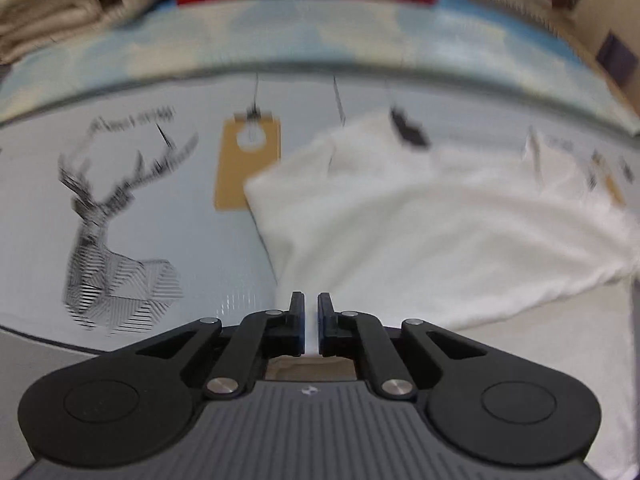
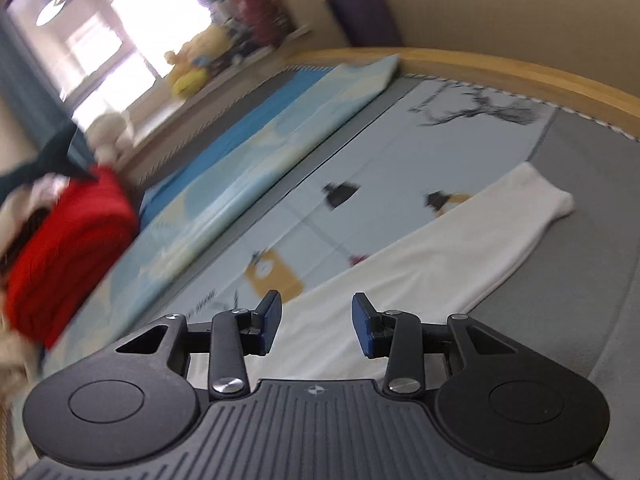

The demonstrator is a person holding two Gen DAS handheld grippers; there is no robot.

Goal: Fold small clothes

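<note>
Two grippers: left gripper (image 1: 311, 322) pinching near edge of white garment (image 1: 420, 224), nearer; right gripper (image 2: 316, 326) spread, empty above it, long axis running far-right.

Before you lies a white garment (image 1: 420, 232) of soft, matt cloth, on a smooth, faintly sheened printed mat (image 1: 192, 240), with a red folded knit (image 2: 68, 252) of matt, fuzzy cloth and a beige folded fabric (image 1: 52, 12) with a slightly rough weave near it. Your left gripper (image 1: 311, 320) and right gripper (image 2: 316, 328) are matt black plastic with bright metal pivot screws and a ribbed grey plastic body, the right gripper's pads (image 2: 362, 332) dark blue and rubbery-looking. The bed rail (image 2: 500, 68) is smooth, light wood with a low satin finish.
</note>
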